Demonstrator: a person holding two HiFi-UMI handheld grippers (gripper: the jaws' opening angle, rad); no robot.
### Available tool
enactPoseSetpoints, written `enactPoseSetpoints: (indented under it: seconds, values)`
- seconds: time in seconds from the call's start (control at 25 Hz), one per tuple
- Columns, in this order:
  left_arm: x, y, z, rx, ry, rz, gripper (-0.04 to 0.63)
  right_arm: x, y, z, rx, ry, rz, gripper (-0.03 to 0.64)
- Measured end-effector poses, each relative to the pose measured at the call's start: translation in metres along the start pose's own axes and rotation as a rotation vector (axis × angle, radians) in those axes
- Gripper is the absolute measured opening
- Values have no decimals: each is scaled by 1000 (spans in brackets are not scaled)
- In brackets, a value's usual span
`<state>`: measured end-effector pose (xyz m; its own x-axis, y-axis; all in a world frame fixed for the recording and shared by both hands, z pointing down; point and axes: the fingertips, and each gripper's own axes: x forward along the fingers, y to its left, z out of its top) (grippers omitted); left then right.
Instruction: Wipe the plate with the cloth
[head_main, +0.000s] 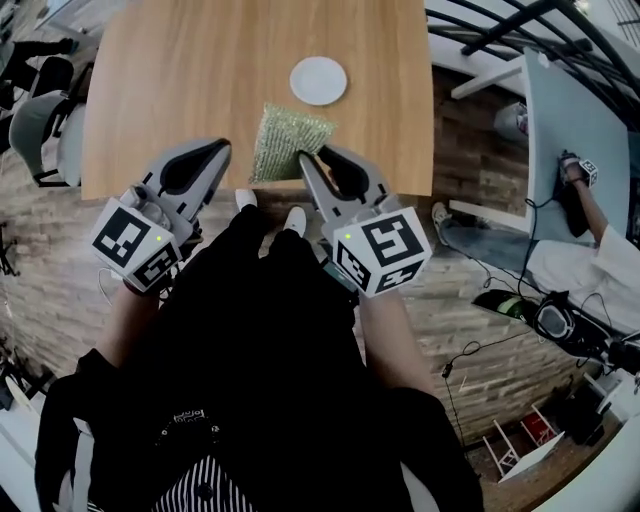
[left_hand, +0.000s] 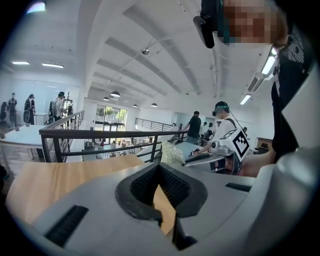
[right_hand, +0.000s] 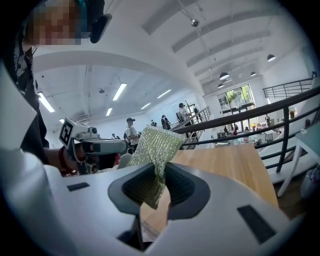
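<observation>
Pale wooden bench (head_main: 180, 80) in the head view bore a white plate (head_main: 318, 80) toward its far side, with the green mesh cloth (head_main: 285, 140) at the near edge, well apart from the plate. Seen in the left gripper view, the left hand-held gripper (left_hand: 160, 170) had its jaws closed together on nothing. Seen in the right gripper view, the right hand-held gripper (right_hand: 159, 172) was clamped on the cloth.

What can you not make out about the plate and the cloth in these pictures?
Dirt on the plate: too small in the head view; neither gripper view shows the plate.
Near corner of the cloth: covered by the right tool in the head view.
</observation>
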<state>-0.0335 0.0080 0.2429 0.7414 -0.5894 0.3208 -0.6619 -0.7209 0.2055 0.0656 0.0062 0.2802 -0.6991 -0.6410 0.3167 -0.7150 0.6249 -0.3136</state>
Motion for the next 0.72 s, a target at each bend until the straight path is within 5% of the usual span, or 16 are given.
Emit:
enactPoseSetpoints:
  seconds: [0.72]
  values:
    - [62, 53, 37, 28, -52, -236, -9, 35, -43, 52, -31, 39, -155, 64]
